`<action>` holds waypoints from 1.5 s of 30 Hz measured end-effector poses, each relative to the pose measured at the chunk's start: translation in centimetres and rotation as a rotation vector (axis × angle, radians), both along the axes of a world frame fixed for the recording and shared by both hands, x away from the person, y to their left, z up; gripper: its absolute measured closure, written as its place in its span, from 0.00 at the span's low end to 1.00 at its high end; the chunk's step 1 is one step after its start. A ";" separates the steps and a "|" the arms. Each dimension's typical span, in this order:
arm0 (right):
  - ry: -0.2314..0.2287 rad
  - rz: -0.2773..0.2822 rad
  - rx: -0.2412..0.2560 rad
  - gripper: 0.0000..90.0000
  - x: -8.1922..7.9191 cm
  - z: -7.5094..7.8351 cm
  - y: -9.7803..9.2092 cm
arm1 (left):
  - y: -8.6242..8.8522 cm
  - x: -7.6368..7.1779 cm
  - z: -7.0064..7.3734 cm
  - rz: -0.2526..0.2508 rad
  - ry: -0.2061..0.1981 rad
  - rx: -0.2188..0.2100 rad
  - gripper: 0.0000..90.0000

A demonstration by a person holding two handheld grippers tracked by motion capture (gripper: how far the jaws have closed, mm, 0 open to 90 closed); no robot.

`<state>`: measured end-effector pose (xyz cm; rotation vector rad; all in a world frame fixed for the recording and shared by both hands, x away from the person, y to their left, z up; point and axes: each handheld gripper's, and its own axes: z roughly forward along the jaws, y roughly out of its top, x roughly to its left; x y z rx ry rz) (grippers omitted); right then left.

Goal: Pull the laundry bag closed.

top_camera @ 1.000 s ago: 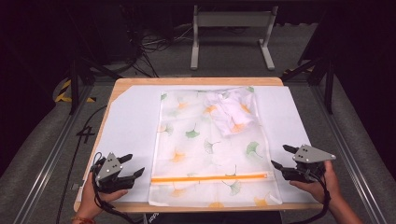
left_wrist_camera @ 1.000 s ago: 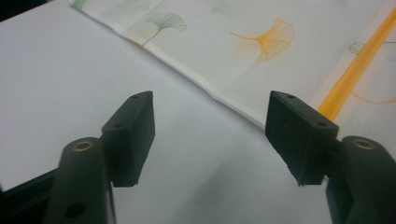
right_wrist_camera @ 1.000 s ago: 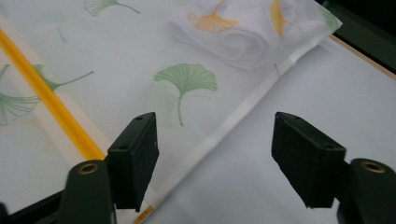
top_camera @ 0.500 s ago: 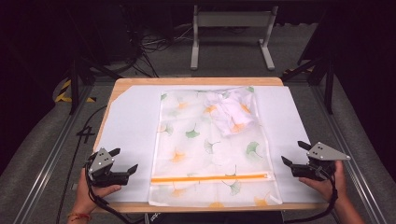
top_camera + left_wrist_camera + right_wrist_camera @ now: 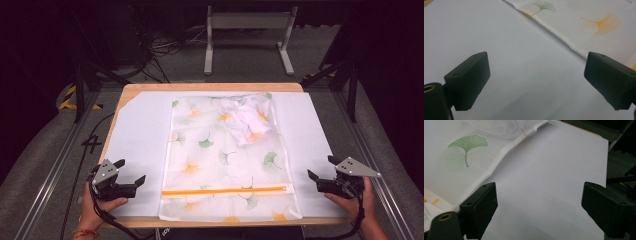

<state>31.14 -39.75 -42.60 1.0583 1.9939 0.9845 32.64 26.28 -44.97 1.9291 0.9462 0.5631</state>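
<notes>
The wooden table [image 5: 125,95] carries a white sheet [image 5: 137,145] that covers nearly all of its top; on the sheet's middle lies a mesh laundry bag [image 5: 225,155] printed with green and orange ginkgo leaves, running from near the far edge to the near edge; a crumpled white garment [image 5: 247,117] sits inside it towards the far right corner of the bag; an orange zipper [image 5: 225,190] crosses the bag close to the near edge and looks closed along its whole length.

The left gripper [image 5: 131,172] hovers near the table's near left corner, jaws spread wide with nothing between them, apart from the bag's left edge; the right gripper [image 5: 320,167] hovers near the near right corner, jaws likewise spread and empty, apart from the bag's right edge; each gripper view shows bare sheet between the jaws and the bag's hem off to 1 side.

As a judgement, the bag seems packed and zipped, and the hands stand clear; if a further hold is wanted, come in low and level at the hem, pinch both layers of mesh rather than the sheet beneath, and keep the 2 sides even so the garment does not slide.

No brand, label or readable writing shows on the bag; a mark like a 4 [image 5: 93,144] sits on the floor left of the table.
</notes>
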 end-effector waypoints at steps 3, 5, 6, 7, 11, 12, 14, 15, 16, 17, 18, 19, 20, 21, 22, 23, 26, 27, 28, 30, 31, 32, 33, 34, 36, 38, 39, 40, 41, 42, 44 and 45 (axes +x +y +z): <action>-0.037 0.001 -0.024 0.18 -0.4 0.1 0.3 | -0.1 0.1 0.0 -0.014 0.001 0.002 0.08; -0.032 0.003 -0.024 0.18 -0.5 0.1 0.5 | -0.2 0.0 0.0 -0.019 -0.003 -0.008 0.08; -0.025 0.001 -0.026 0.18 -0.6 0.0 0.5 | -0.2 0.0 0.0 -0.021 -0.005 -0.012 0.08; -0.025 -0.002 -0.030 0.18 -0.6 0.0 0.5 | -0.2 0.0 0.0 -0.022 -0.003 -0.010 0.08; -0.021 -0.017 -0.025 0.18 -0.5 -0.2 0.4 | -0.4 0.1 0.0 -0.012 -0.004 -0.004 0.08; -0.024 -0.019 -0.020 0.18 -0.5 -0.2 0.4 | -0.4 0.1 -0.1 -0.014 -0.003 -0.004 0.08; -0.026 -0.028 -0.008 0.18 -0.5 -0.2 0.2 | -0.5 0.1 -0.1 -0.012 0.002 0.001 0.08; -0.024 -0.028 -0.005 0.18 -0.5 -0.2 0.2 | -0.5 0.1 -0.1 -0.016 0.003 0.002 0.08; -0.021 -0.026 -0.006 0.18 -0.4 -0.2 0.2 | -0.5 0.1 -0.1 -0.020 0.000 0.008 0.08; -0.020 -0.028 -0.005 0.18 -0.4 -0.3 0.1 | -0.6 0.0 -0.1 -0.017 0.001 0.008 0.08; -0.019 -0.028 -0.004 0.18 -0.5 -0.3 0.1 | -0.6 0.0 -0.1 -0.018 0.001 0.009 0.08; -0.018 -0.026 -0.004 0.18 -0.4 -0.3 0.1 | -0.6 0.0 -0.1 -0.022 0.002 0.006 0.08; -0.016 -0.025 -0.005 0.18 -0.5 -0.3 0.2 | -0.6 0.0 -0.1 -0.022 0.004 0.008 0.08; -0.017 -0.022 -0.007 0.18 -0.5 -0.2 0.2 | -0.7 0.0 -0.1 -0.017 0.001 0.014 0.08; -0.018 -0.021 -0.006 0.18 -0.5 -0.2 0.3 | -0.7 0.0 -0.1 -0.014 -0.004 0.023 0.08; -0.019 -0.019 -0.006 0.18 -0.5 -0.2 0.3 | -0.7 -0.1 -0.1 -0.012 -0.005 0.020 0.09; -0.021 -0.024 -0.009 0.18 -0.5 -0.2 0.3 | -0.7 0.0 -0.1 -0.013 -0.004 0.020 0.09; -0.022 -0.025 -0.009 0.18 -0.6 -0.2 0.3 | -0.7 0.0 -0.1 -0.012 -0.004 0.019 0.09; -0.021 -0.027 -0.009 0.18 -0.5 -0.2 0.3 | -0.7 0.0 -0.1 -0.016 -0.006 0.018 0.09; -0.022 -0.029 -0.019 0.18 -0.5 -0.3 0.3 | -0.7 0.1 -0.2 -0.013 -0.004 0.021 0.09; -0.018 -0.028 -0.017 0.18 -0.5 -0.3 0.3 | -0.7 0.1 -0.2 -0.017 -0.004 0.023 0.09; -0.018 -0.028 -0.017 0.18 -0.5 -0.3 0.3 | -0.7 0.1 -0.2 -0.017 -0.004 0.023 0.09; -0.015 -0.028 -0.013 0.18 -0.5 -0.4 0.3 | -0.7 0.1 -0.2 -0.019 -0.002 0.022 0.09; -0.013 -0.029 -0.014 0.18 -0.4 -0.4 0.2 | -0.7 0.1 -0.2 -0.017 -0.003 0.023 0.09; -0.012 -0.028 -0.015 0.18 -0.4 -0.5 0.2 | -0.8 0.1 -0.2 -0.020 0.001 0.018 0.09; -0.007 -0.027 -0.017 0.18 -0.3 -0.5 0.3 | -0.8 0.2 -0.3 -0.019 0.001 0.019 0.09; -0.006 -0.026 -0.018 0.18 -0.3 -0.6 0.3 | -0.8 0.2 -0.3 -0.025 0.000 0.021 0.09; -0.006 -0.026 -0.018 0.18 -0.3 -0.6 0.3 | -0.8 0.2 -0.3 -0.025 0.000 0.021 0.09; -0.005 -0.026 -0.018 0.18 -0.3 -0.6 0.3 | -0.9 0.2 -0.3 -0.022 0.003 0.023 0.09; -0.005 -0.026 -0.018 0.18 -0.3 -0.6 0.3 | -0.9 0.2 -0.3 -0.022 0.005 0.025 0.09; -0.003 -0.028 -0.018 0.18 -0.3 -0.6 0.2 | -0.9 0.3 -0.3 -0.025 0.005 0.023 0.09; -0.001 -0.029 -0.016 0.18 -0.4 -0.6 0.2 | -0.9 0.3 -0.3 -0.026 0.005 0.031 0.09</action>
